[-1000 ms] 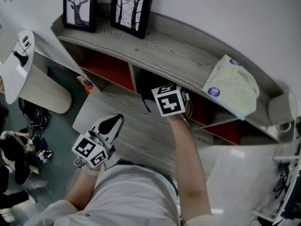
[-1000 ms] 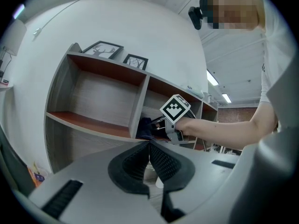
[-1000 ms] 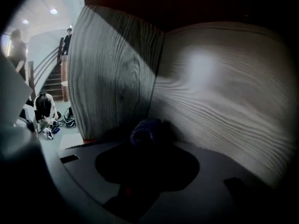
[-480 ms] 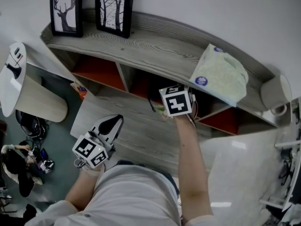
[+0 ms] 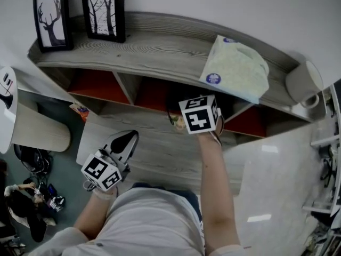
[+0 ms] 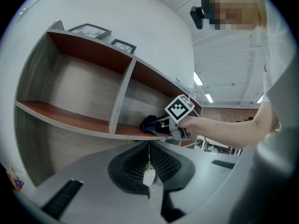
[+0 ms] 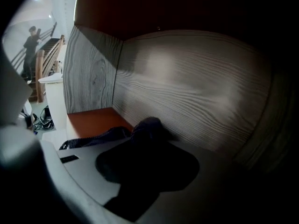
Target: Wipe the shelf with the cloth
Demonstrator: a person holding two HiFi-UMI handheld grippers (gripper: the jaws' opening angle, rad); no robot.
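The shelf unit (image 5: 160, 47) is grey wood with red-brown compartments. In the right gripper view, my right gripper (image 7: 145, 146) is shut on a dark cloth (image 7: 147, 129). The cloth rests on the compartment's red-brown floor (image 7: 93, 122), close to the grey back wall. From the left gripper view, the cloth (image 6: 148, 123) lies bunched on the middle compartment's floor in front of the right gripper (image 6: 159, 124). The head view shows only that gripper's marker cube (image 5: 200, 113) at the compartment mouth. My left gripper (image 5: 127, 141) hangs near my body, shut and empty, pointing at the shelf.
Two framed tree and deer pictures (image 5: 104, 10) stand on the shelf top at the left. A pale green packet (image 5: 237, 68) and a grey roll (image 5: 302, 81) lie at its right. A white table (image 5: 277, 180) is on the right, and a low wooden board (image 5: 154, 148) sits below the compartments.
My right gripper has slid to the right inside the middle compartment with the cloth. The head camera has swung, shifting the shelf in view. The left gripper has stayed put.
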